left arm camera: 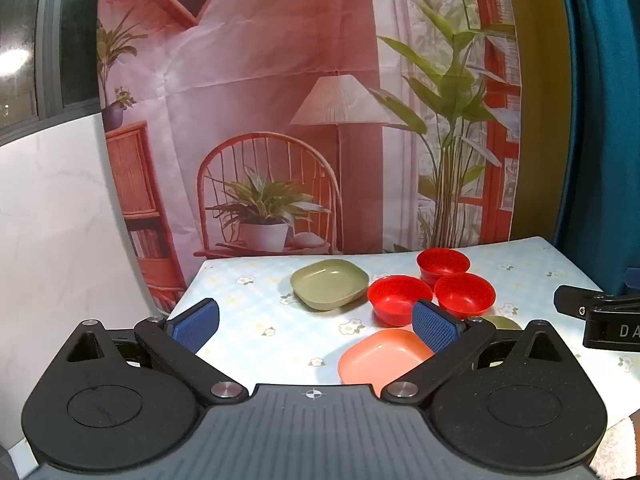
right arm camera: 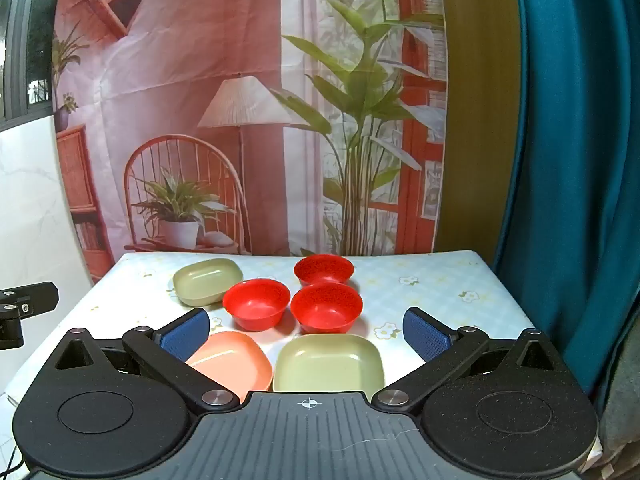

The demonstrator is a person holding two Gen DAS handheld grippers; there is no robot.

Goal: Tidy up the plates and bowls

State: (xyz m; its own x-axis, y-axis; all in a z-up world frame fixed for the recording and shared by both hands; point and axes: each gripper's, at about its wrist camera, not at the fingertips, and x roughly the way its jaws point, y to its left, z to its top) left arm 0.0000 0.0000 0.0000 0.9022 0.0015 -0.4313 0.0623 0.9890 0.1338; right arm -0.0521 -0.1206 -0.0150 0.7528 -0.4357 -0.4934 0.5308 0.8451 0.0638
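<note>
Three red bowls stand in a cluster mid-table: a far one (right arm camera: 324, 269), a left one (right arm camera: 256, 303) and a right one (right arm camera: 326, 306). A green square plate (right arm camera: 208, 281) lies at the far left, a second green plate (right arm camera: 329, 363) near the front, and a pink plate (right arm camera: 232, 362) beside it. In the left wrist view I see the far green plate (left arm camera: 329, 283), the pink plate (left arm camera: 382, 356) and the bowls (left arm camera: 399, 299). My left gripper (left arm camera: 316, 323) is open and empty above the table's left part. My right gripper (right arm camera: 306, 334) is open and empty above the near plates.
The table (right arm camera: 440, 280) has a pale floral cloth. A printed backdrop (right arm camera: 240, 120) hangs behind it, a teal curtain (right arm camera: 580, 160) at right. The other gripper's black body shows at the right edge of the left wrist view (left arm camera: 600, 316) and the left edge of the right wrist view (right arm camera: 24, 304).
</note>
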